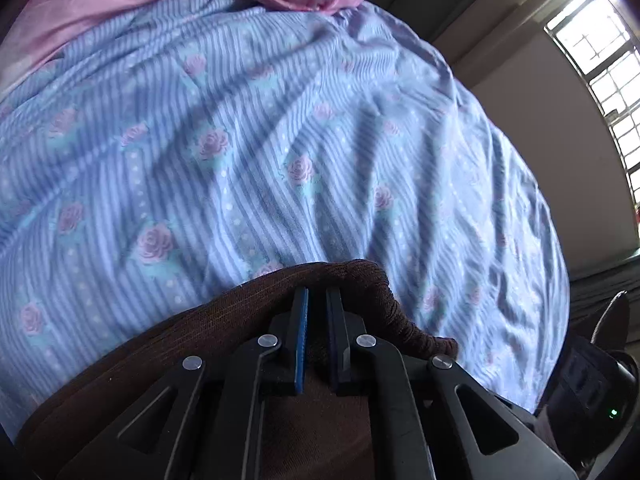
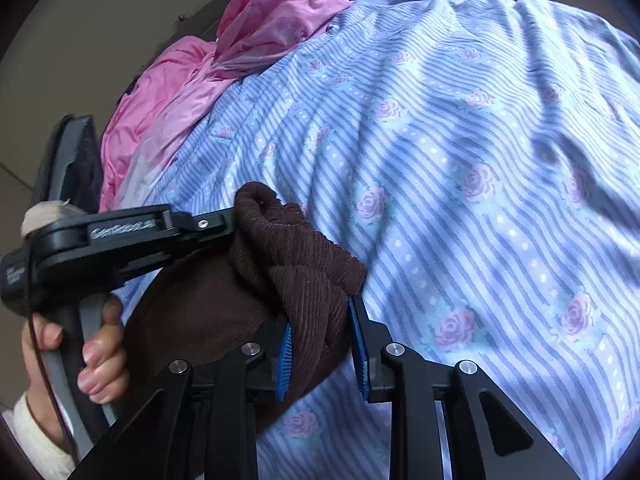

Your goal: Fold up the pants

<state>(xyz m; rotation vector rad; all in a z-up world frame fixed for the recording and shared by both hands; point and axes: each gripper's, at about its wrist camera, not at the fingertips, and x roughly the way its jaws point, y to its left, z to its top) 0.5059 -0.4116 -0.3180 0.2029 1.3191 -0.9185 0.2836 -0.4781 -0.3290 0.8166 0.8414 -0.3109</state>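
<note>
The pants are dark brown corduroy, held above a blue striped bedsheet. In the left wrist view my left gripper is shut on a fold of the brown cloth, which drapes over and around its jaws. In the right wrist view my right gripper has its blue-padded jaws closed on a thick bunch of the pants. The left gripper shows there too, gripping the same cloth at its upper left edge, with the person's hand on its handle.
The blue striped sheet with pink roses fills most of both views. A crumpled pink quilt lies at its far side. A window and a wall are off to the right in the left wrist view.
</note>
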